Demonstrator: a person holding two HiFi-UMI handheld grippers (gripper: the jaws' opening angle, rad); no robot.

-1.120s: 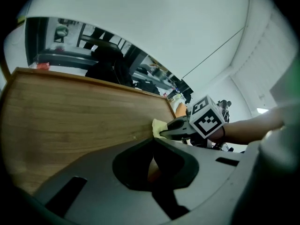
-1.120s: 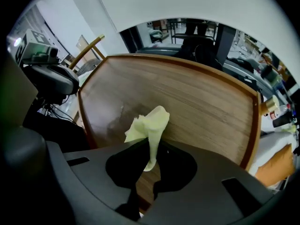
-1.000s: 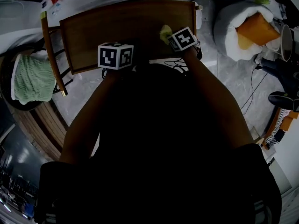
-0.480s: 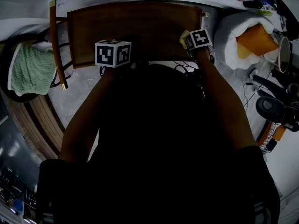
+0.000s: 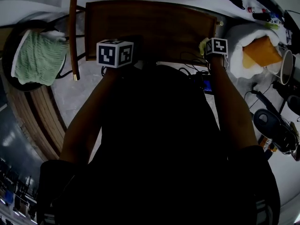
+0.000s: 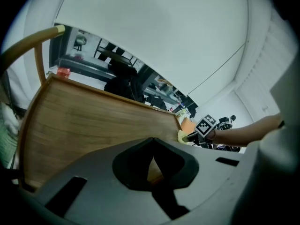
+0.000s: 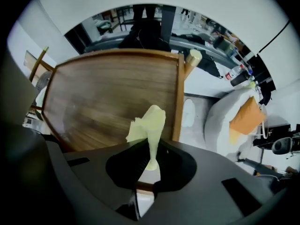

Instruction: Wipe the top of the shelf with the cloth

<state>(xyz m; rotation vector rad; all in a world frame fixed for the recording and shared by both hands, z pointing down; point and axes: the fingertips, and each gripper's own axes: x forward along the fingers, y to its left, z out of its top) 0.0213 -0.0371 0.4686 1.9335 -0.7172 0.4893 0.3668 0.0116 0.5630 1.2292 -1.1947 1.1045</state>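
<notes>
Down below, shelf top (image 5: 154,27): big brown wood board.
Left gripper (image 6: 153,158): jaws pressed together, holding nothing, over the near edge.
Right gripper (image 7: 152,165): I pinch the cloth (image 7: 149,123) by the right edge.
Cloth: yellow, bunched, sticking up.

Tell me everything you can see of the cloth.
The cloth is a pale yellow rag, thin and crumpled. The right gripper pinches its lower end, so the rest stands up in a bunched tuft ahead of the jaws. It sits over the wooden shelf top, near its right edge; whether it touches the wood cannot be told.
</notes>
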